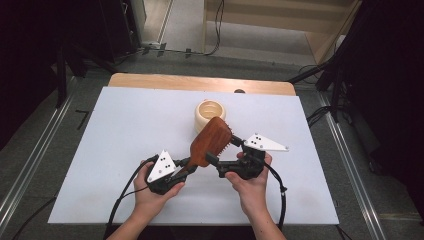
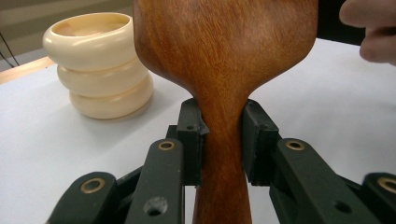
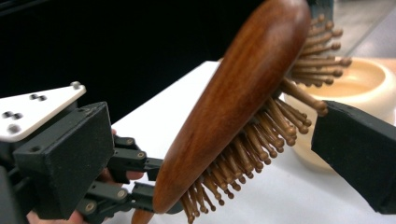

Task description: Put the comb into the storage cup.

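A person's two hands come in from the near edge of a white table (image 1: 125,150), each holding a two-jaw gripper, with a wooden paddle hairbrush (image 1: 210,141) carried between them above the table's middle.

The left gripper (image 1: 184,169) is closed on the brush's narrow handle. In the left gripper view its two black pads press the handle neck from either side (image 2: 223,140), just below where the wood widens into the head.

The brush's long axis runs from that grip, near and left, up and away to the right, so the head points toward the far side of the table. The smooth wooden back faces up and to the left; the wooden bristles (image 3: 261,135) face down and to the right.

The right gripper (image 1: 222,152) stands wide open with the brush head between its jaws. In the right gripper view one jaw sits off the smooth back and the other is at the bristle tips; whether it touches them I cannot tell. It grips nothing. Judging by this, the right gripper is the one placed to close across the head.

Just beyond the brush head stands a cream ribbed bowl (image 1: 210,114), upright. Its inside looks empty.
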{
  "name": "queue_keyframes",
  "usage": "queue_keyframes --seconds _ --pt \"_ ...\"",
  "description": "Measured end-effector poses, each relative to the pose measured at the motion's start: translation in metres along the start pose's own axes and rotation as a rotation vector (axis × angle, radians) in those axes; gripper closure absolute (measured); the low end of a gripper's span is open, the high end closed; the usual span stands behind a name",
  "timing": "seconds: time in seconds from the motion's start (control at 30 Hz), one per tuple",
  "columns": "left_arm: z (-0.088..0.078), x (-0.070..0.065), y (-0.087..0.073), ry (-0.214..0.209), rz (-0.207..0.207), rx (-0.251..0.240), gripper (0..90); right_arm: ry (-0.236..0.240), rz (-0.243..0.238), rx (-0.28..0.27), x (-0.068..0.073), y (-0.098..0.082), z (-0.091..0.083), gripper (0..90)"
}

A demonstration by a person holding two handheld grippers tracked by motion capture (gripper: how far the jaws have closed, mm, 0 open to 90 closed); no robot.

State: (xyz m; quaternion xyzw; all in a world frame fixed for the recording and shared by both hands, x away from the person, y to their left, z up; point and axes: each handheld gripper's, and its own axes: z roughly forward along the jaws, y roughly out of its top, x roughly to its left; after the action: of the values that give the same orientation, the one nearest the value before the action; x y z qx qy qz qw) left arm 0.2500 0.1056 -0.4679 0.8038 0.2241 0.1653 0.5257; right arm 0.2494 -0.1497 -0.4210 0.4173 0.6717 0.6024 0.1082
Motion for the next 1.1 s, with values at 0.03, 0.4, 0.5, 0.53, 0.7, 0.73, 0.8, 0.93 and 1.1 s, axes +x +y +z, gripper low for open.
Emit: queue_keyframes --seconds 0.03,0.4,0.5,0.53,0.7,0.73,0.8,0.93,1.1 --pt "0.000 -0.001 0.000 0.003 0.001 -0.001 72.7 -0.012 0.013 0.004 0.000 -0.001 0.001 0.0" --pt "0.003 -0.013 0.002 -0.005 0.017 -0.023 72.7 -0.027 0.091 0.027 0.000 -0.009 0.012 0.0" --pt "0.003 -0.014 0.001 -0.004 0.016 -0.026 72.7 -0.034 0.117 0.022 0.000 -0.012 0.014 4.1" --pt "0.003 -0.015 0.001 -0.006 0.017 -0.027 72.7 -0.033 0.122 0.021 0.000 -0.013 0.015 4.6" --pt "0.003 -0.018 0.002 -0.003 0.021 -0.042 72.7 -0.040 0.153 0.008 -0.001 -0.014 0.015 12.8" --pt "0.003 -0.018 0.002 -0.003 0.021 -0.042 72.6 -0.040 0.153 0.008 -0.001 -0.014 0.015 12.8" --pt "0.004 -0.019 0.002 0.000 0.022 -0.044 72.7 -0.027 0.157 0.004 -0.002 -0.015 0.016 14.8" --pt "0.005 -0.020 0.000 0.004 0.028 -0.037 72.7 -0.039 0.175 -0.011 -0.002 -0.018 0.015 23.9" --pt "0.007 -0.021 -0.002 0.015 0.029 -0.035 72.7 -0.022 0.217 -0.014 -0.005 -0.021 0.015 30.7"
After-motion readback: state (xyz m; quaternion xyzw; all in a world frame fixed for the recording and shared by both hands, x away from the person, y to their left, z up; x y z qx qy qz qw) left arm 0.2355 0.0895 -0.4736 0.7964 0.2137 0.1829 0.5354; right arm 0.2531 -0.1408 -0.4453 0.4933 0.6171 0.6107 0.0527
